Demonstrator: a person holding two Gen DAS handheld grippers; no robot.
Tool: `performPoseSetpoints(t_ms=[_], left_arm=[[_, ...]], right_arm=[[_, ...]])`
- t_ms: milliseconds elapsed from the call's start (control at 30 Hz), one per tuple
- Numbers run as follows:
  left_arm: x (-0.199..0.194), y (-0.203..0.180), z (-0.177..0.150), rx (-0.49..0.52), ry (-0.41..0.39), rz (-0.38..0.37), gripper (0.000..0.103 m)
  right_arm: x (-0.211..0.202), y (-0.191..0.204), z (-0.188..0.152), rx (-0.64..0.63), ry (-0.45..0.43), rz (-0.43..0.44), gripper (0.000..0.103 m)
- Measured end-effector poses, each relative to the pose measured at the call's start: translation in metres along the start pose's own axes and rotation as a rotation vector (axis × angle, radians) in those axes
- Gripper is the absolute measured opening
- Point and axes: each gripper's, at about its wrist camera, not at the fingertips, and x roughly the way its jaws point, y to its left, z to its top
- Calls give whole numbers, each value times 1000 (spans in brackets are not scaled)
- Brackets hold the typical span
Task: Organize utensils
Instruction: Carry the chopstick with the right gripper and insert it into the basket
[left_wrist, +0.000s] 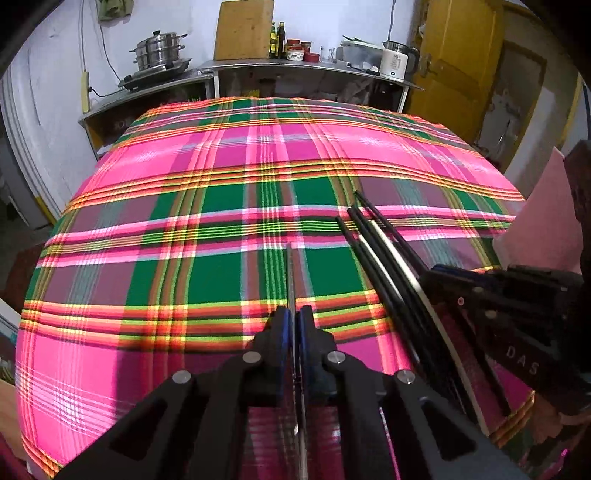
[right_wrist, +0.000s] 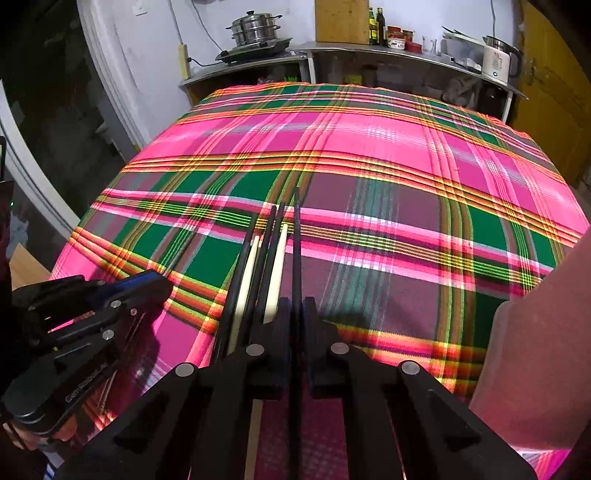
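Observation:
My left gripper (left_wrist: 294, 314) is shut on a thin metal chopstick (left_wrist: 290, 273) that sticks out forward over the pink and green plaid tablecloth (left_wrist: 229, 177). My right gripper (right_wrist: 295, 306) is shut on a black chopstick (right_wrist: 296, 236), and shows at the right of the left wrist view (left_wrist: 517, 295). Beside the right gripper's left finger, a bundle of black and cream chopsticks (right_wrist: 264, 258) points forward; what holds it is hidden. The bundle also shows in the left wrist view (left_wrist: 373, 236). The left gripper shows at the lower left of the right wrist view (right_wrist: 122, 291).
A pink container (right_wrist: 532, 354) stands at the table's right edge, also visible in the left wrist view (left_wrist: 546, 221). Behind the table a metal shelf (left_wrist: 258, 68) carries a steamer pot (left_wrist: 159, 50), bottles, jars and a white kettle (left_wrist: 395, 61). A yellow door (left_wrist: 458, 55) is at the back right.

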Motion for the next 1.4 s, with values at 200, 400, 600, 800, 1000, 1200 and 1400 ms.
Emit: performPoseSetpoints(t_ms=[200,400,600,800,1000,1200,1400], left_arm=[[-28,-1,-4,-38,-60,-69,6],[-73,-3,-6,-38,-139,-110,6],[-112,-7,-8,-35,-194,-145,6],[-147,-15,-8,-27,-236,-189,6],[-166,-23,-3,-31,-247,-246,6],[-170,-41,-2,-19,-224,-293,6],[-163,-72,4,19,-194,-346,6]], right_arm=[[-28,8,-8,-5,-60,29,6],[-73,15,-15,3,-146,70,6],[-114,17,-22,12,-226,93,6],[-153,17,-32,29,-297,92,6],[-186,4,-45,65,-359,77,6],[-206,-12,-60,122,-395,53,6],[-217,-38,-70,182,-403,12,6]])
